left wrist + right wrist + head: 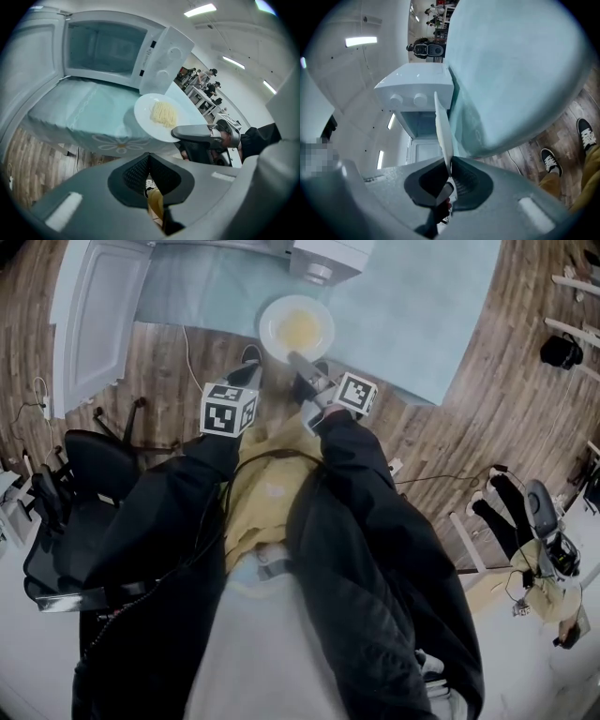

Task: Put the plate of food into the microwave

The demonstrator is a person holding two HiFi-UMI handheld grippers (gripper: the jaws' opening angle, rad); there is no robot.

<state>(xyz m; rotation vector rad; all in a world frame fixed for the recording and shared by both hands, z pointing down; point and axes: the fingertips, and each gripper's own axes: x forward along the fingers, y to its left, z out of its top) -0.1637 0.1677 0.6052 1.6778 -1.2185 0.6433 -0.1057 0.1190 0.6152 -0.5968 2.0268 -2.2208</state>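
A white plate [296,329] with pale yellow noodles [164,112] hangs over the near edge of the table with the light blue-green cloth [422,315]. My right gripper [300,364] is shut on the plate's near rim; in the right gripper view the plate [444,131] stands edge-on between the jaws of that gripper [449,166]. The white microwave [112,47] sits on the table beyond it, its door [23,70] swung open to the left and its cavity empty. To the left of the plate, my left gripper [149,157] is shut with nothing in it, and it touches nothing.
A black office chair [66,493] stands on the wood floor at the left. The person's shoes [548,161] are beside the table's edge. Several people [201,79] and more tables are far behind the microwave.
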